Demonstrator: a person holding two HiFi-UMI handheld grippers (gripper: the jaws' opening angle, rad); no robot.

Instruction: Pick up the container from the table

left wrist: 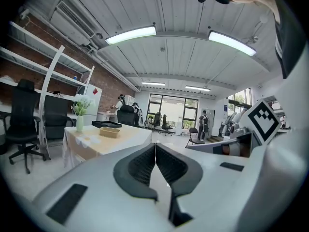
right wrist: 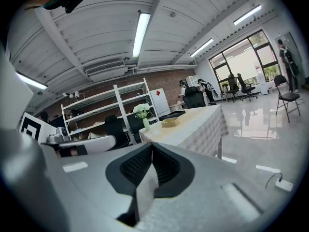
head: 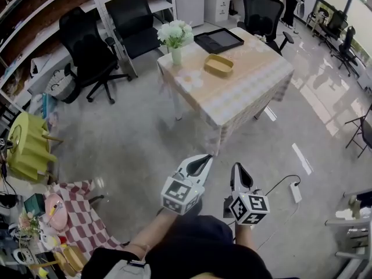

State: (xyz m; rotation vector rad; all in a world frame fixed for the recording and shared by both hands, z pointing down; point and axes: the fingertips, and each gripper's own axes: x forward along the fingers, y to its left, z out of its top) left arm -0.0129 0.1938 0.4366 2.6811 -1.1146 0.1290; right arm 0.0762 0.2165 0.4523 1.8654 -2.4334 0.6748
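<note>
Head view: the container (head: pixel 218 65), shallow, tan and oval, is set on the far half of the table (head: pixel 256 97), well apart from both grippers, with bare floor between.
Neighbours: a black tray (head: pixel 218 40) is placed just beyond the container; a vase of white flowers (head: pixel 175 39) stands at the table's left corner, near it but apart.
Left gripper (head: pixel 199 165): pads are pressed together, with nothing between them; it is aimed toward the table.
Right gripper (head: pixel 239 174): pads are likewise closed on nothing.
Step judged: approach; no contact has been made.
Risk, shove: the container may be pushed across the cloth if the jaws are not parted before the rim is reached.
Risk, slip: the low wall may be lost or tipped if it is pinched too shallowly.
Risk, vase: it may be toppled if the left gripper is swung wide.
Risk, cloth: it may be caught along with the rim and dragged.
</note>
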